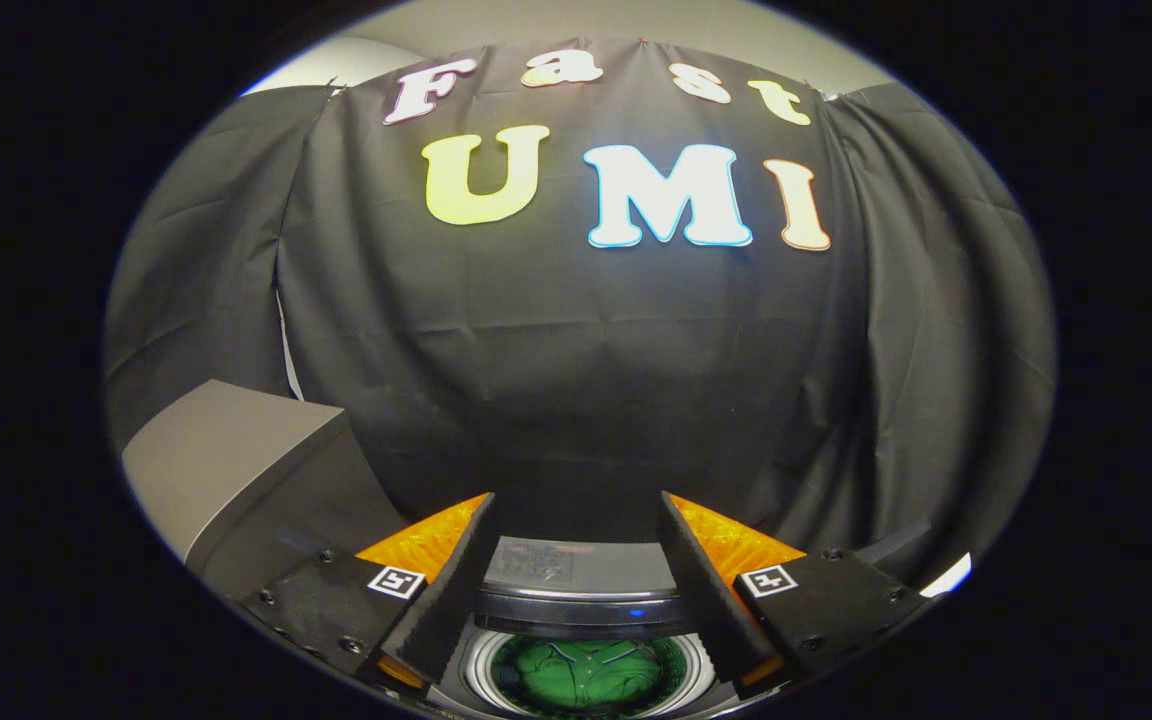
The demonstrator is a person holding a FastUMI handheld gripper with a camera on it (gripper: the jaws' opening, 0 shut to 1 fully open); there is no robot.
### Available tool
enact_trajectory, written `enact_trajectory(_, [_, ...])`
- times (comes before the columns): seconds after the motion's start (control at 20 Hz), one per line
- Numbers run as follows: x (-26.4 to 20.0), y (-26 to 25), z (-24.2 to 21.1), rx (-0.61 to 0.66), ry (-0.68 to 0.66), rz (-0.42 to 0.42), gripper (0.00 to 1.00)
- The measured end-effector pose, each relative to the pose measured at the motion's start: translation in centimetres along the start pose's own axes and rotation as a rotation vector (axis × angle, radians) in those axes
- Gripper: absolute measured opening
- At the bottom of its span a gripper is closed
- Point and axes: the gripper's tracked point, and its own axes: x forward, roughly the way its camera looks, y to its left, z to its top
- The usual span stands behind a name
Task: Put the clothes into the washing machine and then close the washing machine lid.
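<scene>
**Tool held open above the loaded washing machine**

The tool (576,510) is apart: its two fingers (456,590) stand spread wide, with nothing between them and nothing pressed by either one. Each finger carries a small square marker near its base.

Below and between the fingers lies the washing machine (581,610), seen from above. Its round drum opening (476,665) sits just under the gap between the fingers, ringed by a pale metal rim. Inside the drum rests a green garment (586,678), crumpled at the bottom, with what looks like a collar or seam line across it. The garment is well below the fingertips and touches neither of them.

Just ahead of the drum, still between the fingers, runs the machine's dark rear panel (576,570), with a small blue light (636,612) on its front edge. Whether this flat part is the folded-back lid or the control panel cannot be told, but the drum opening is uncovered.

Beyond the left finger and off to that side stands a grey box-like block (226,470) with a flat sloping top; what it is cannot be told. Beyond the fingertips hangs the black cloth wall (576,380) of the booth, creased and draped, with a lighter wall (636,20) above it.
</scene>
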Motion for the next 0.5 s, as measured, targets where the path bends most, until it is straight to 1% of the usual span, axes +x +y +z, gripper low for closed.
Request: enact_trajectory(0.5, [-2.9, 0.3, -3.8, 0.007, 0.041, 0.011, 0.99])
